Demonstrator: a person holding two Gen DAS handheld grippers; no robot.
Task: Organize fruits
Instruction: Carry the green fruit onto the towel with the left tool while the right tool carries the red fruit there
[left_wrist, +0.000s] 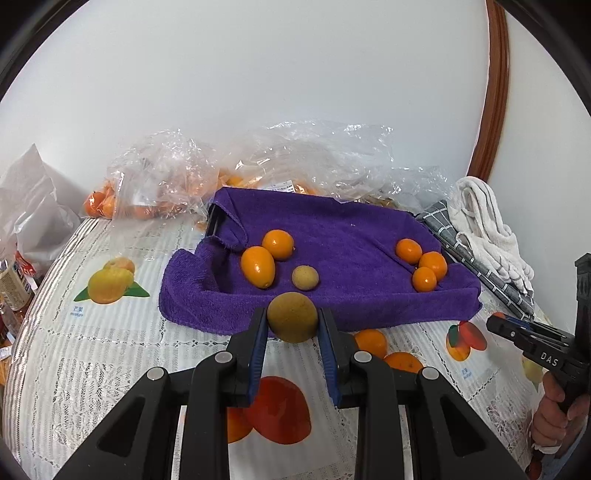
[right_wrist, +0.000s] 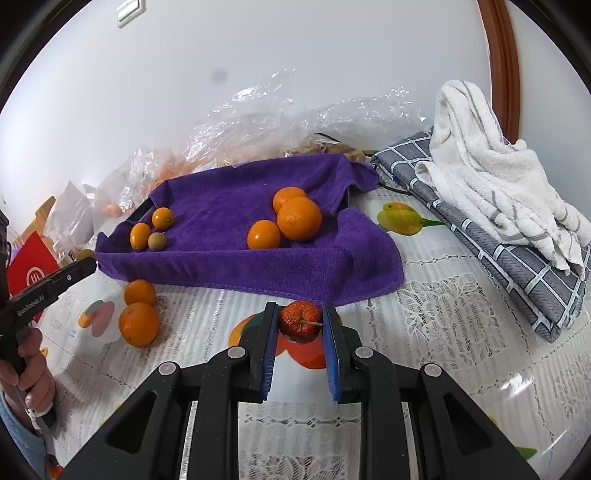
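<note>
On the fruit-printed lace tablecloth (left_wrist: 110, 332), in front of a tray draped in a purple towel (left_wrist: 351, 236), both grippers are holding fruit. The left gripper (left_wrist: 292, 325) is clamping a round brownish-green fruit (left_wrist: 292, 322) between its blue pads, just short of the towel's near edge; the fruit is hiding part of that edge. The right gripper (right_wrist: 301, 325) is squeezing a small red fruit (right_wrist: 300, 322) with a thin stem, also just before the towel. Lying on the towel are two orange fruits (left_wrist: 267, 254) and a small brownish fruit (left_wrist: 305, 277) at one end, and three orange fruits (left_wrist: 423, 264) bunched at the other. Two more oranges (right_wrist: 138, 312) are sitting on the tablecloth near the towel, partly hidden behind the left gripper's finger in its own view. Behind the tray, crumpled clear plastic bags (left_wrist: 166, 173) are blurring their contents; only orange shapes are showing through. A white towel (right_wrist: 491, 184) is lying on a folded grey checked cloth (right_wrist: 517, 266) beside the tray. The tray itself is almost wholly covered, with only a dark rim (left_wrist: 214, 221) peeking out.
</note>
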